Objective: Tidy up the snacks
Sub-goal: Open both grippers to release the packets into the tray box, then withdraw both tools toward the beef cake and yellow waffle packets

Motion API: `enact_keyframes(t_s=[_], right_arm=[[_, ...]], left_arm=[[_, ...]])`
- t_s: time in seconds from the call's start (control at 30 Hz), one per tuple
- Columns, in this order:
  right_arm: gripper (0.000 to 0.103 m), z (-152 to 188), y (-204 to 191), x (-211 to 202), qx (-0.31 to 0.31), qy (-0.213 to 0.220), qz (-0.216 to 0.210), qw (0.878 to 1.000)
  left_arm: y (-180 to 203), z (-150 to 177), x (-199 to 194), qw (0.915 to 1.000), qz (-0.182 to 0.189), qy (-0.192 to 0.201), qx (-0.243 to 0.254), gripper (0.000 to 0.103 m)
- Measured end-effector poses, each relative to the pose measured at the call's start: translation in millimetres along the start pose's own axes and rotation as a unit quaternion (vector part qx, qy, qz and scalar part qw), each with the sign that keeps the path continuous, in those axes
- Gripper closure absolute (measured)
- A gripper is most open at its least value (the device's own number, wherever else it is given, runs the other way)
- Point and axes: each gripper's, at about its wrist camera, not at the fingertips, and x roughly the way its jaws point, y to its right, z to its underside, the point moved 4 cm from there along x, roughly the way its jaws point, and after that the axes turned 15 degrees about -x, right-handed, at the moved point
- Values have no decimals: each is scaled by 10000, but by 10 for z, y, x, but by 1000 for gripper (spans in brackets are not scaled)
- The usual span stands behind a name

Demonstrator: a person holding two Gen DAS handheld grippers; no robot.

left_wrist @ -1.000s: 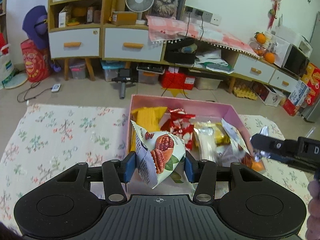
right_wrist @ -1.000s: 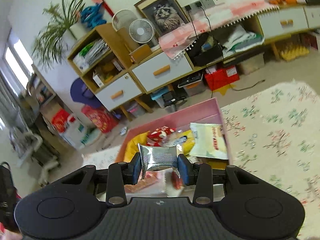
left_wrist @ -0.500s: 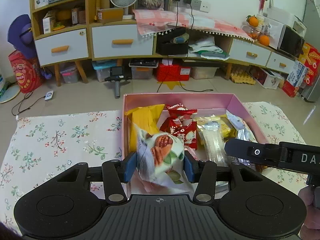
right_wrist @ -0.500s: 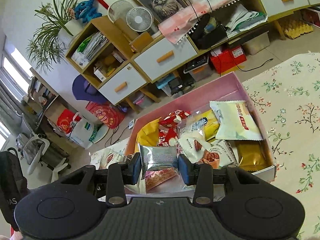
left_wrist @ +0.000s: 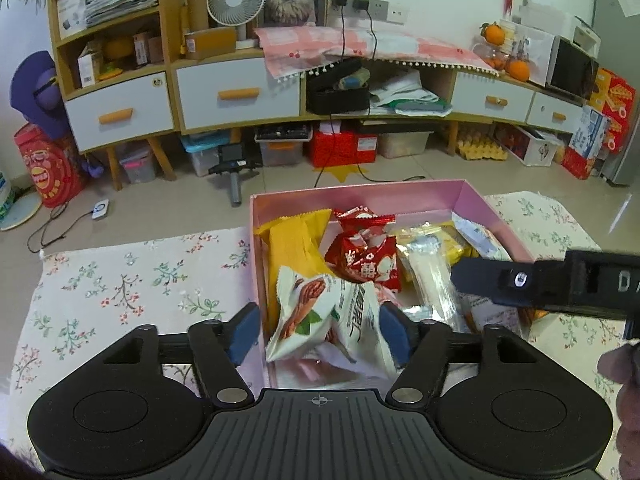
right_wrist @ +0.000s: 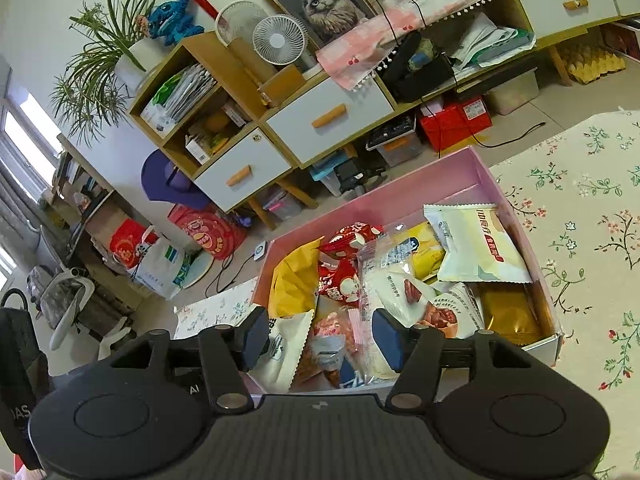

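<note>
A pink box on the floral cloth holds several snack packets. My left gripper hangs over its near left corner with its jaws opening. A white pecan packet lies loose between the pads, resting on the pile. In the right wrist view my right gripper is over the box with its jaws also opening. A silver-and-pink packet lies below the gap, free of both pads. One black finger of the right gripper reaches in from the right in the left wrist view.
Yellow, red, cream and gold packets fill the box. The floral cloth spreads out on both sides of it. Low cabinets and floor clutter stand behind. A hand shows at the right edge.
Both pairs of jaws have spread apart. The pecan packet left the left pads and settled into the box. The silver packet dropped out of the right pads onto the pile.
</note>
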Motion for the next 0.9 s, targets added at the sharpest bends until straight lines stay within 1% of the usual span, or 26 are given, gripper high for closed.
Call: enact_keyframes(t_s=[0.07, 0.13, 0.27, 0.37, 0.43, 0.5, 0.6, 0.67, 0.77, 0.9], right_arm=[[68, -13, -10, -35, -7, 19, -11, 10000], [64, -31, -37, -73, -32, 49, -25, 10000], [61, -52, -89, -167, -78, 85, -39, 9999], [53, -47, -134, -232, -173, 70, 22, 9998], [50, -27, -166, -275, -274, 34, 78, 9996], [43, -2, -193, -306, -371, -51, 136, 9992], [38, 35, -237, -368, -554, -143, 209, 9981], [36, 57, -260, -422, -710, -197, 321, 9968], [31, 108, -271, -503, -955, -266, 480, 9939], [29, 195, -254, -601, -1266, -321, 644, 9893]], left_arm=[[-8, 28, -55, 10000, -8, 23, 8, 32], [-20, 53, -107, 10000, -21, 13, -9, 28], [-61, 126, -243, 9999, -25, 2, -99, 21], [-106, 196, -340, 9998, -45, -51, -194, 17], [-132, 244, -403, 9997, -87, -84, -212, 14], [-159, 299, -455, 9996, -119, -128, -215, 11], [-208, 398, -531, 9993, -168, -202, -249, 10], [-230, 467, -576, 9992, -198, -213, -260, 9], [-278, 581, -633, 9991, -298, -192, -227, 7], [-340, 694, -657, 9990, -421, -130, -127, 6]])
